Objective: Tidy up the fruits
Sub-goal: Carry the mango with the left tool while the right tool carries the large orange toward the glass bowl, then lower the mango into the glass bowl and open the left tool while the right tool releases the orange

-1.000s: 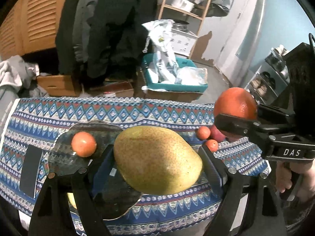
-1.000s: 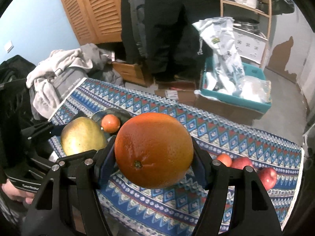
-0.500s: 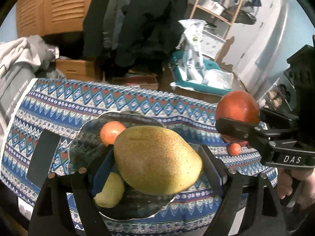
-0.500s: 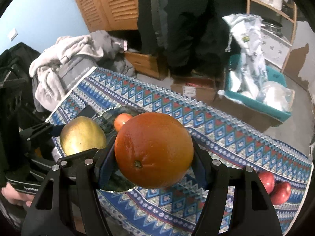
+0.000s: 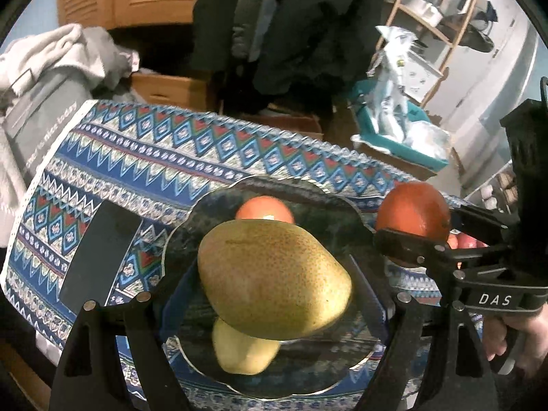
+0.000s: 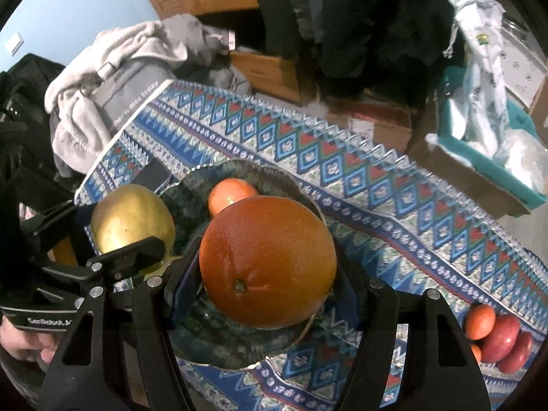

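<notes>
Over dark plate (image 5: 346, 205), left gripper (image 5: 274, 275) grasping mango (image 5: 274, 274), right gripper (image 6: 267, 267) grasping orange (image 6: 267, 263), tangerine (image 5: 263, 207) half-hidden

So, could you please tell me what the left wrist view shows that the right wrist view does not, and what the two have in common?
Only the left wrist view shows the small yellow fruit lying on the dark plate, beneath the held mango.

Only the right wrist view shows the red apples and small oranges waiting on the patterned cloth.

Both show the plate with one small orange on it, the left hand-held gripper shut on the mango, and the right hand-held gripper shut on the large orange.
</notes>
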{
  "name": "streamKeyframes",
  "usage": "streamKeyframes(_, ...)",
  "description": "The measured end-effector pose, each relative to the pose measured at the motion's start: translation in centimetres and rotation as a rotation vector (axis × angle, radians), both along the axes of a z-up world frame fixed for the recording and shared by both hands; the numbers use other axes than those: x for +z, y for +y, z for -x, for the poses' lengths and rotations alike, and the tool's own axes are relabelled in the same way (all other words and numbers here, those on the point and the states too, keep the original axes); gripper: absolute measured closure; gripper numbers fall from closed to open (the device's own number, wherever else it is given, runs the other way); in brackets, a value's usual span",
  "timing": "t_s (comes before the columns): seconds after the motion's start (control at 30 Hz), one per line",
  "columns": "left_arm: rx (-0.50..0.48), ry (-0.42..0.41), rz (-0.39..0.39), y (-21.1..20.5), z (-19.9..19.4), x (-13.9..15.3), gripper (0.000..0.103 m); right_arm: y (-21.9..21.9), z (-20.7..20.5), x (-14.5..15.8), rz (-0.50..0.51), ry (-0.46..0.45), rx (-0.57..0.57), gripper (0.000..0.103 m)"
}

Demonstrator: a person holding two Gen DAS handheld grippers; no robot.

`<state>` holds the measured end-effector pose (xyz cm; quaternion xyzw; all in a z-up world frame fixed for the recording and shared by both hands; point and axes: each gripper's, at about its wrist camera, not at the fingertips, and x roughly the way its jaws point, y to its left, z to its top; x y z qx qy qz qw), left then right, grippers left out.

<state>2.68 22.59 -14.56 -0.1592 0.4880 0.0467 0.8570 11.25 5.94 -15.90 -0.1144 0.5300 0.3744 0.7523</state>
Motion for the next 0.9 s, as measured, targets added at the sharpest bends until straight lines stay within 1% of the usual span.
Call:
streamKeyframes(0.1,0.015,0.017,-0.006,0.7,-0.1,-0.9,0.017,0.7,-0.2,-1.0,0.015,0.019,0.005,0.034)
streamKeyframes(0.33,0.048,0.064,0.005,2.3,-0.4,-2.9,0.017,1.7,-0.4,-3.1,0.045,0.054,0.007,0.034)
streamKeyframes(0.6,0.067,0.12,0.035,2.9,-1.3,-5.2,0.017,1.7,-0.4,-4.3,0.055,0.08,0.002,0.034)
streamKeyframes(0.7,0.072,0.154,0.032,2.9,-1.4,-5.9,0.017,1.6,-0.4,-4.6,0.054,0.088,-0.002,0.034)
streamKeyframes(0.9,0.083,0.183,0.036,3.1,-1.4,-6.7,0.017,1.7,-0.5,-5.1,0.05,0.105,-0.01,0.034)
